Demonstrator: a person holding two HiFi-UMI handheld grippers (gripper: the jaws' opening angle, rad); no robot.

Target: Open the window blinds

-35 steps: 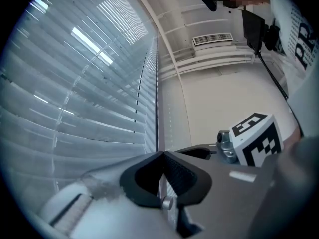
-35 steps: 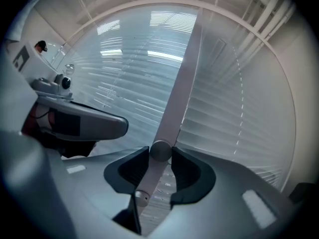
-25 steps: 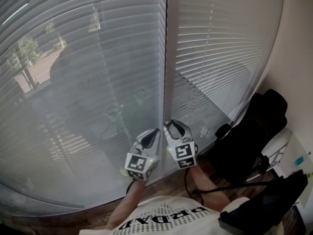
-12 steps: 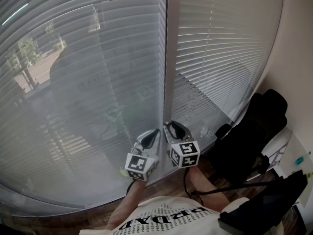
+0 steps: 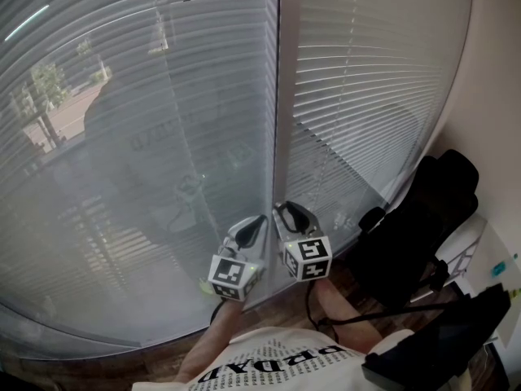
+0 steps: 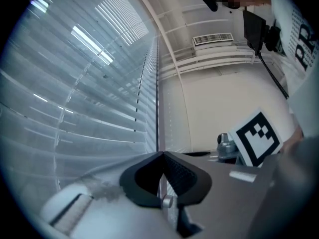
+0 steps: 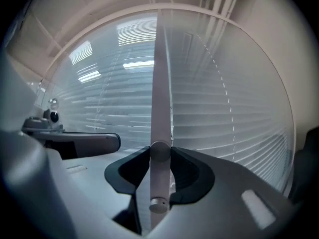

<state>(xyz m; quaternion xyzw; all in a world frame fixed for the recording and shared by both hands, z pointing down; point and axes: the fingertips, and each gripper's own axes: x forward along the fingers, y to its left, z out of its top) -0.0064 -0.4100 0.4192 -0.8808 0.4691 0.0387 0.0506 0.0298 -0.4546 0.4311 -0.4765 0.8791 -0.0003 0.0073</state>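
Clamping the wand, your right gripper jaws grip it; your left gripper jaws sit together beside the blinds.

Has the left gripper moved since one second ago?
No. The left gripper remains at the same spot, just left of the window post.

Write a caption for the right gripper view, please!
Right gripper clamps the wand in front of the window blinds.
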